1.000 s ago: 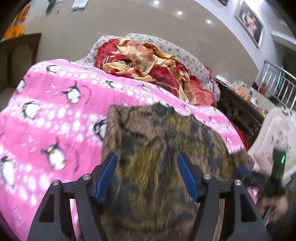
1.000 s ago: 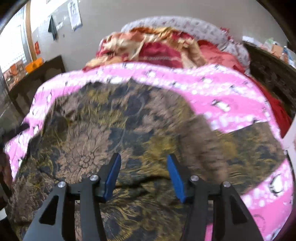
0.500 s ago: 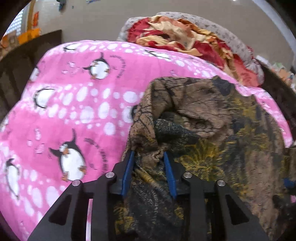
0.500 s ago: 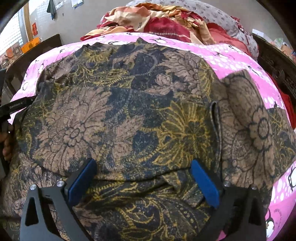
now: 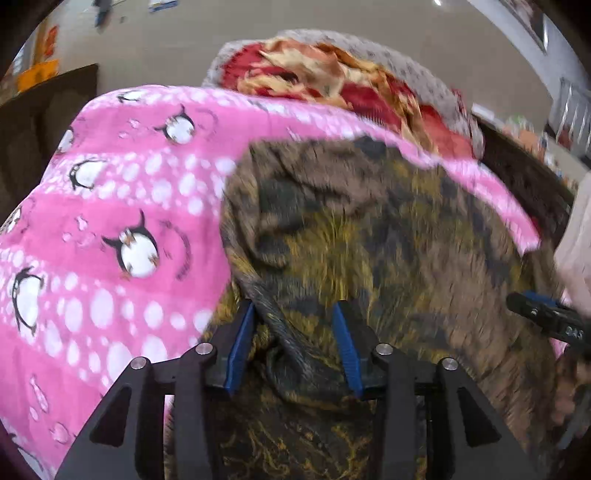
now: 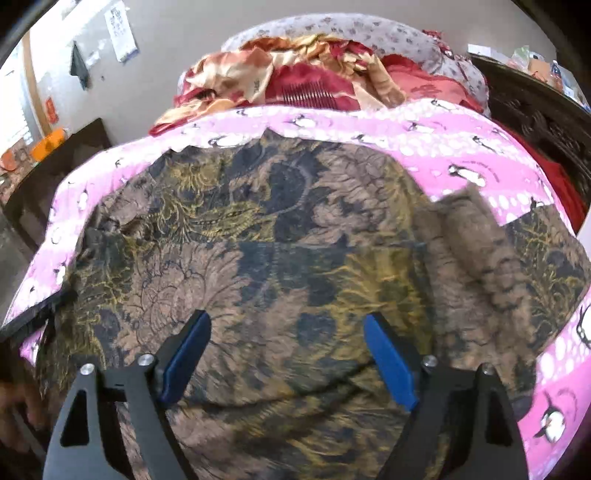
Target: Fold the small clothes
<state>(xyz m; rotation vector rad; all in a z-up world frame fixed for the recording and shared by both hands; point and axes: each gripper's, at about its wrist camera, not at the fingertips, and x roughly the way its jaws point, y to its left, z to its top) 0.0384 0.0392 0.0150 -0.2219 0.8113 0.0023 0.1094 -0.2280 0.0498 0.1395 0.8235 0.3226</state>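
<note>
A brown, black and yellow flower-print garment (image 6: 295,236) lies spread on a pink penguin blanket (image 5: 110,229). In the left wrist view the garment (image 5: 388,240) has its left edge bunched in folds. My left gripper (image 5: 293,336) stands part open over that bunched edge, with a fold of cloth between the blue pads but not pinched. My right gripper (image 6: 291,350) is wide open just above the flat near part of the garment. The right gripper's tip also shows at the right of the left wrist view (image 5: 546,321).
A heap of red and gold bedding (image 6: 295,81) and a grey spotted pillow (image 6: 332,33) lie at the far end of the bed. Dark wooden furniture stands on the left (image 6: 55,162) and right (image 6: 535,110).
My left gripper had closed on the garment's bunched left edge half a second ago and has now opened partway. My right gripper has stayed open and the garment lies flatter under it.
</note>
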